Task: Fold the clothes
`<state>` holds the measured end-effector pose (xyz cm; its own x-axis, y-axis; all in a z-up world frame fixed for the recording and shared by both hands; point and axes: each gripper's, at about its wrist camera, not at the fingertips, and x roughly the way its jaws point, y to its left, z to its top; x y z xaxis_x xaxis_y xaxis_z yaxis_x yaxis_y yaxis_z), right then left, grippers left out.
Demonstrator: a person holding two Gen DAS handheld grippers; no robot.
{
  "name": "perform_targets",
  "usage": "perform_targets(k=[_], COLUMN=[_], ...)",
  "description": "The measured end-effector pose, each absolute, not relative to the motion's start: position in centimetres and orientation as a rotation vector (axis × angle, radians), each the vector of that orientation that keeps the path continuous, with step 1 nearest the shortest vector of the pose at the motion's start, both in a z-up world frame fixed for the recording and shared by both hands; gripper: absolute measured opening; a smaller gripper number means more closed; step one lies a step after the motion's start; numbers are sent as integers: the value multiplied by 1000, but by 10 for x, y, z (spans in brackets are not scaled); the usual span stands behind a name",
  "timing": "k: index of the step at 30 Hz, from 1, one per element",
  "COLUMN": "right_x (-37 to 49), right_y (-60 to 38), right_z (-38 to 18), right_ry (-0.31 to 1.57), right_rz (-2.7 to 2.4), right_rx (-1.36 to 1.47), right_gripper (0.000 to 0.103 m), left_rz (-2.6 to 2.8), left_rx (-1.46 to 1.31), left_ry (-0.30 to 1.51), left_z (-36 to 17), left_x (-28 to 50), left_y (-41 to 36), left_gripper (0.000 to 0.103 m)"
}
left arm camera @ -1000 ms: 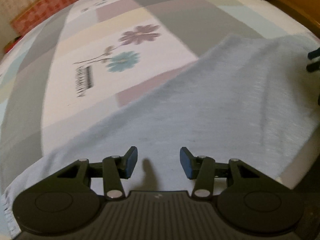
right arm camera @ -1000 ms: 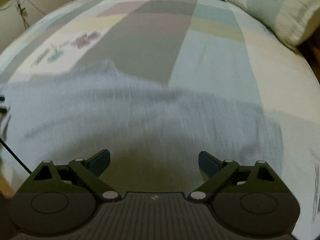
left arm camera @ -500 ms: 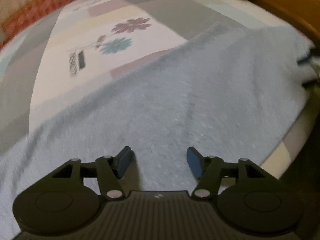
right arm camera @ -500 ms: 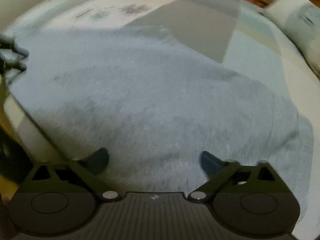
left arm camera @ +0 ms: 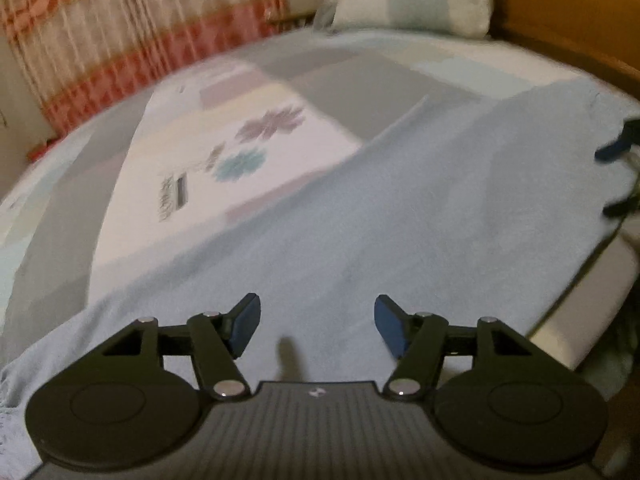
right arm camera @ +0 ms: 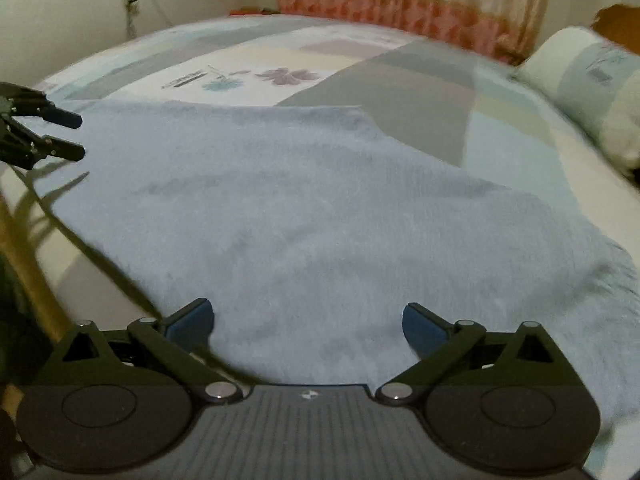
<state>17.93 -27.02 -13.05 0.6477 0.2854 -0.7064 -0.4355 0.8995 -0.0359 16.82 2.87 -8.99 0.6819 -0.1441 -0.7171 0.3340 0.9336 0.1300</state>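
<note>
Pale blue fleece, a soft garment [right arm camera: 304, 216] or blanket I cannot identify more exactly, lies spread flat across the patchwork bedsheet [left arm camera: 248, 148], reaching the near edge of the bed. My left gripper [left arm camera: 316, 330] has just been opening and now stands moderately wide, nothing between its blue pads [left arm camera: 242, 330], only cloth lying beneath. My right gripper [right arm camera: 306, 324] gapes wider, also holding nothing, above the near hem. A second ago both cameras looked closer down onto the fabric; now they have swung up and back, so the curtain [left arm camera: 120, 40] and pillow [right arm camera: 592, 92] show. I read that as the cloth having been let go and laid down, with both hands free. Folding proper looks barely begun: next I would need a corner or edge, likely the far straight one, pinched cleanly without bunching.
</note>
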Motion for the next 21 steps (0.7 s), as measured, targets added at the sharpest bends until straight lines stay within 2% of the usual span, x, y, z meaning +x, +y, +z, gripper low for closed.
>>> perform_targets(k=[4, 9, 12, 18, 21], right_x=[157, 142, 137, 140, 154], right_y=[-299, -328, -342, -361, -361], right_z=[-107, -83, -82, -106, -108], right_ry=[699, 633, 638, 698, 665], right_rz=[349, 236, 230, 169, 184], right_rx=[-11, 54, 91, 64, 73], right_gripper=[103, 103, 103, 103, 103], left_rz=[-380, -424, -398, -400, -402], left_rx=[207, 225, 228, 246, 263], left_ry=[758, 779, 797, 812, 757], left_z=[-90, -111, -123, -111, -97], left_x=[163, 182, 187, 165, 166], left_y=[-32, -94, -100, -92, -93], left_gripper=[65, 65, 67, 67, 69])
